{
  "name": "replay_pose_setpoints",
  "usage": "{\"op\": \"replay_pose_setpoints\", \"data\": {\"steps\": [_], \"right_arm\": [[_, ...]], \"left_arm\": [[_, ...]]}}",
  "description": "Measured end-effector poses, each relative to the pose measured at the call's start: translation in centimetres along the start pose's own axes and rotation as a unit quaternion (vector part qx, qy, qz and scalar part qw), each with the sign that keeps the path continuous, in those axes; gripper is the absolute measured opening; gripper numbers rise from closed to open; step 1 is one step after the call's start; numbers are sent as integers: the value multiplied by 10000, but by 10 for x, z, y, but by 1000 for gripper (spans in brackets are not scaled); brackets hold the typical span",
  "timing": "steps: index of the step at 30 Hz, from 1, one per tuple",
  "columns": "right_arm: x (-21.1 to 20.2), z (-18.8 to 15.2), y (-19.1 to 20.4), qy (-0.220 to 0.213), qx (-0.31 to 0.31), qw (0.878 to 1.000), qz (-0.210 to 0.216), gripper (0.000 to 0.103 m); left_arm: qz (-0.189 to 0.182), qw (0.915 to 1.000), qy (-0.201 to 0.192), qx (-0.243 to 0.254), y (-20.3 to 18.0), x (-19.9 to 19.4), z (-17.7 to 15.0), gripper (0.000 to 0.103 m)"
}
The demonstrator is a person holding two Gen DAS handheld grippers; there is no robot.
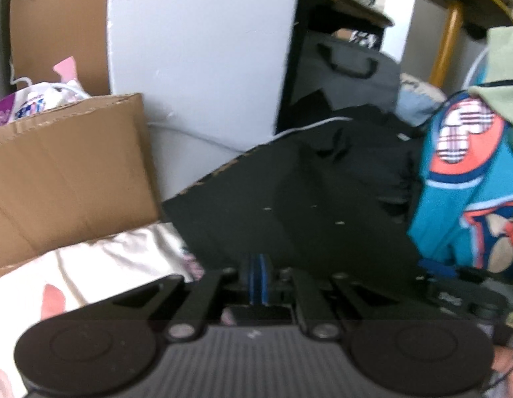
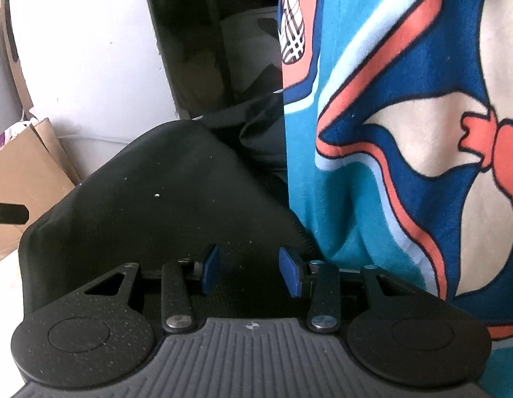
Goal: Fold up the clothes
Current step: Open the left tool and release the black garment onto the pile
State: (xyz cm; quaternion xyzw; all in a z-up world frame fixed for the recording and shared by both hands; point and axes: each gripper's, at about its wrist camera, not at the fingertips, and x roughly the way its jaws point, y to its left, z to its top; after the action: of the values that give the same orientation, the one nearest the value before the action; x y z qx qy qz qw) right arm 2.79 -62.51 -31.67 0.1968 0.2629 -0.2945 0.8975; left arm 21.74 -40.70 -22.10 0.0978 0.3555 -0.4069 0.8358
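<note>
Left gripper jaws pressed together; right gripper jaws spread, over black fabric matte, lint-flecked, draped across surface. Teal fleece garment with coral and cream print hanging at 3 o'clock. Corrugated cardboard box at 9 o'clock; white wall panel at 12.

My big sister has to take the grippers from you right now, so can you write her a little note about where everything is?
Left gripper: pads pressed together; whether cloth is pinched between them is unclear.
Right gripper: open, holding nothing, over the black garment.
The black garment lies spread flat. The blue cartoon-print cloth hangs on the right, beside the right gripper. A cardboard box sits to the left.
Done: nothing looks neatly folded yet.
Left: fold the black garment, then the blue one.
</note>
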Motion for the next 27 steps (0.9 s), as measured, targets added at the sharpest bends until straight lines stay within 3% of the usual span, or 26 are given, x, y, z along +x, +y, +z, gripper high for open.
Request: {"op": "replay_pose_setpoints", "data": {"steps": [9,18,27], "right_arm": [[17,14,25,-117,-574,9977,339,47],[21,-2,10,-60,-596,9982,-83,46],[-1,-20,-18,197,-233,9988,-372,46]], "left_arm": [[293,9992,276,11,-2,40,-13,7],[535,9979,349,108,-5,58,-13,3],[551,9982,202,147,3,28,-32,3]]}}
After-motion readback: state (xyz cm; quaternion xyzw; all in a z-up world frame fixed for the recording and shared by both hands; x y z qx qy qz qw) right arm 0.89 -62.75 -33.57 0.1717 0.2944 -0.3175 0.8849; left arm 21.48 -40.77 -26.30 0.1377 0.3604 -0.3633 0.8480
